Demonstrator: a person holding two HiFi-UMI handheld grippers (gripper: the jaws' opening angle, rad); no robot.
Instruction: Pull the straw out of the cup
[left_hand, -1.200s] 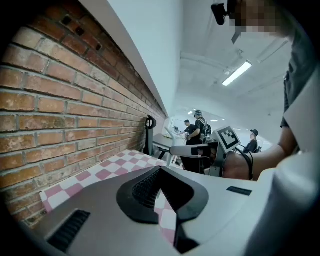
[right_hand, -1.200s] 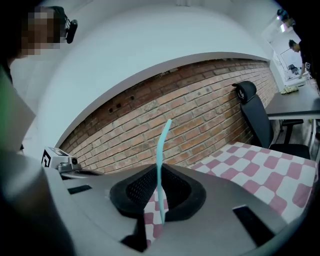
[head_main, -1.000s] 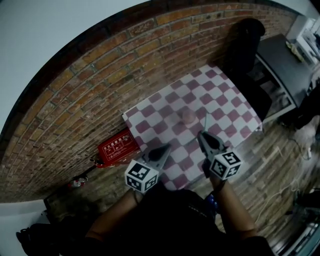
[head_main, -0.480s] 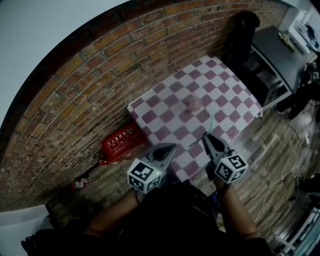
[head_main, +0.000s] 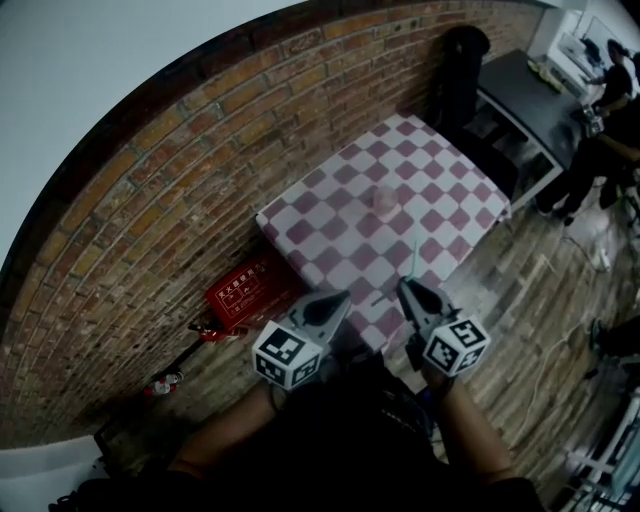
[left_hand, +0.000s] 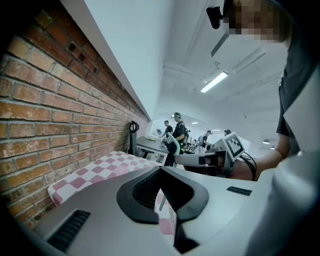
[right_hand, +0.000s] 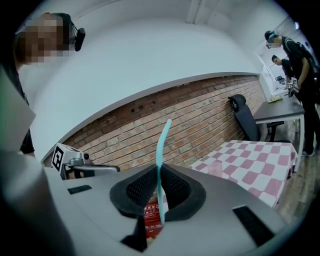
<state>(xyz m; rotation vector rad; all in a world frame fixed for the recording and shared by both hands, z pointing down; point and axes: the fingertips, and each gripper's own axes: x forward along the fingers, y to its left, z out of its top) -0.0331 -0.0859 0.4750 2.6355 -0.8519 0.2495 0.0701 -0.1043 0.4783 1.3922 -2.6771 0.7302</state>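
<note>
Right gripper (head_main: 405, 286): lower centre-right of the head view, marker cube nearest the camera; jaws clamped on the straw, pads pinching its lower part.
Straw (right_hand: 162, 145): thin, pale teal; roughly upright between the pads in the right gripper view, rising well above the jaws with a slight bend, its short end poking out beneath; in the head view (head_main: 413, 262) a fine line running up-frame from the jaw tips over the near part of the table; fully outside the cup and well apart from it.
Cup (head_main: 384, 200): small, pinkish, translucent; upright on the cloth, upper centre of the head view; faintly visible right of the jaws in the right gripper view (right_hand: 214, 167).
Left gripper (head_main: 340, 296): lower centre-left of the head view, beside the right gripper without touching it; in the left gripper view (left_hand: 161, 176) jaws a narrow slit apart, gripping nothing, checked cloth showing through the slit.
Table (head_main: 330, 215): covered with a pink-and-white checked cloth, one long side against the brick wall, centre of the head view.
Brick wall (head_main: 200, 170): curved band from lower left to top right.
Red box (head_main: 245, 292): low at the foot of the wall, just left of the table's near corner; print too small to read.
Chair (head_main: 455, 60): black, top of the frame, beyond the table's far end.
Desk (head_main: 520, 90): dark, upper right, beside the chair.
People (head_main: 600, 130): standing at the upper right edge near the desk.
</note>
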